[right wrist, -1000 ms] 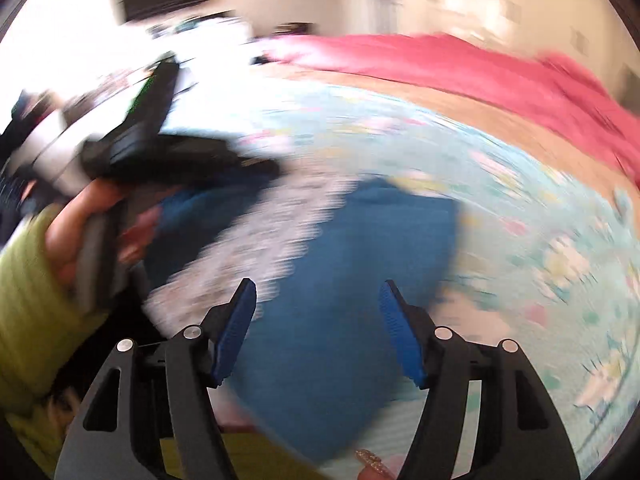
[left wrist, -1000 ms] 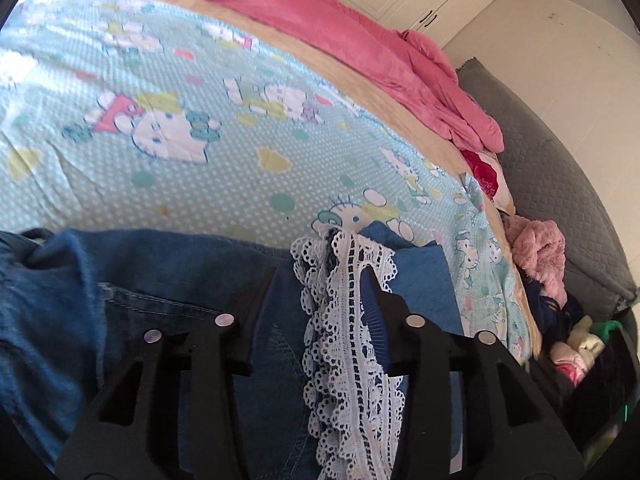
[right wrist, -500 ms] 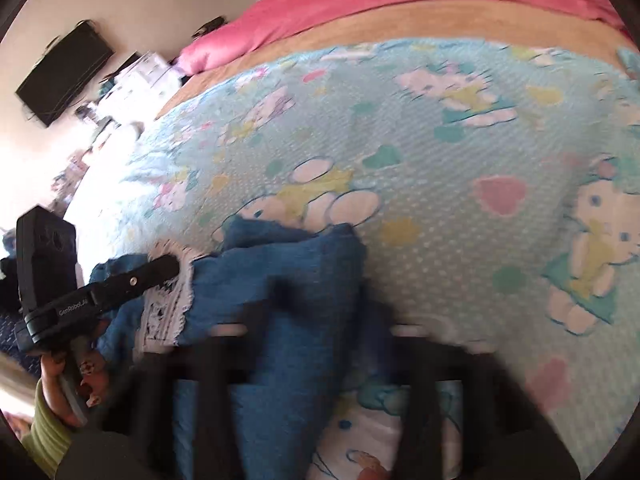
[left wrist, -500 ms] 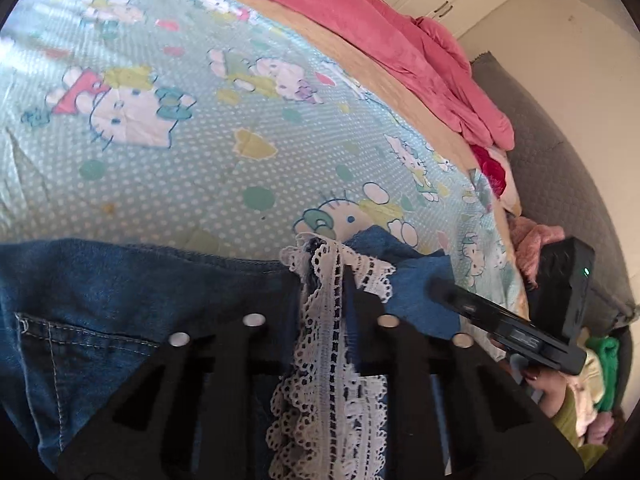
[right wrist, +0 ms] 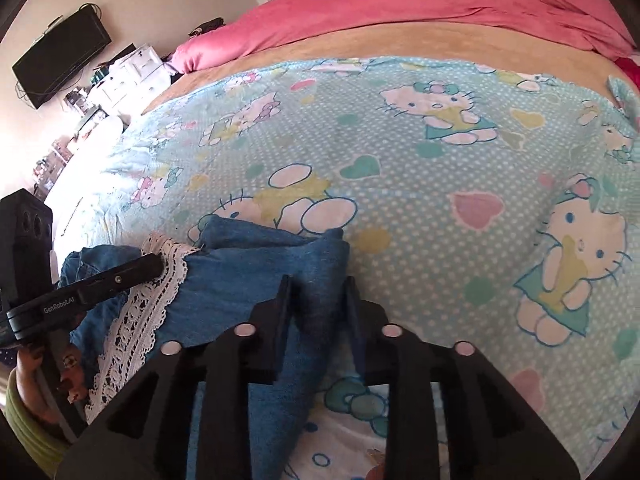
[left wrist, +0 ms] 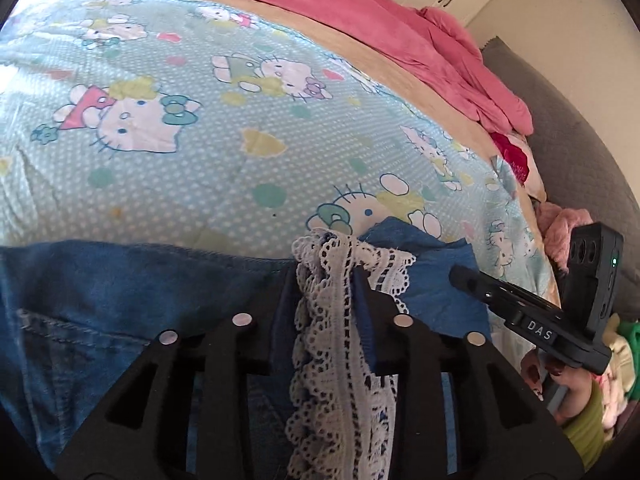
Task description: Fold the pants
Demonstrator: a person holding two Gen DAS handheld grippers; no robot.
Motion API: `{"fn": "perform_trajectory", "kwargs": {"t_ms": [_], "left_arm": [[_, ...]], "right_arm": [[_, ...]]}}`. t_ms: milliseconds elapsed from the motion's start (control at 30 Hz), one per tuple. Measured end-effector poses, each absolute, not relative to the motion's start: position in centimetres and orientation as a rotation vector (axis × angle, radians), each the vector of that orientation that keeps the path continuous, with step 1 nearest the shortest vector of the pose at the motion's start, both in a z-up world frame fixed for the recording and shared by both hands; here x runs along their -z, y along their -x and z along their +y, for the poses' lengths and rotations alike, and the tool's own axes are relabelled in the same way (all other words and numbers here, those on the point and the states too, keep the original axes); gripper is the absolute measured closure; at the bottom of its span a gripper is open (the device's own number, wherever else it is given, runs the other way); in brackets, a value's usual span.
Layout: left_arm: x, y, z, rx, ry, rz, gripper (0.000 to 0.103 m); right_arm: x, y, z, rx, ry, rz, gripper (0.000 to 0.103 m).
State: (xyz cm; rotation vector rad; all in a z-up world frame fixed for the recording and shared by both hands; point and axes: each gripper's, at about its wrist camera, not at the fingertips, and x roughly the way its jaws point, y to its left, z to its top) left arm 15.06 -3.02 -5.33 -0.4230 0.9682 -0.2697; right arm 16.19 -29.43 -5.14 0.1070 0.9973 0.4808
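Spread over the bed, a cartoon sheet (left wrist: 200, 168) is backing the pants (right wrist: 256, 280); left gripper (left wrist: 326, 284) is pinching the lace trim (left wrist: 332, 320), right gripper (right wrist: 316, 284) is gripping a denim edge, both having just eased slightly, holding the hem end for a fold.

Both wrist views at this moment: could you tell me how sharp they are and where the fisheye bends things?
Left wrist view: sharp; the lace trim reads crisply, the bed sheet bulges and the corners go black. Right wrist view: also sharp, with the pants in focus, the pink blanket arching at the top, and bright washout at the far left.
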Motion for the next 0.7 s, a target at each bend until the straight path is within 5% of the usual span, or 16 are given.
{"fn": "perform_trajectory", "kwargs": {"t_ms": [100, 333, 700], "left_arm": [[4.2, -14.0, -2.2, 0.250, 0.418, 0.943, 0.062], [2.0, -10.8, -0.4, 0.198, 0.382, 0.901, 0.040], [1.4, -4.9, 0.7, 0.236, 0.369, 0.921, 0.031]], "right_arm": [[4.0, -14.9, -30.6, -0.459, -0.120, 0.955, 0.051], [2.3, -10.7, -32.7, -0.488, -0.159, 0.912, 0.041], [2.3, -3.9, -33.1, -0.557, -0.083, 0.960, 0.037]]}}
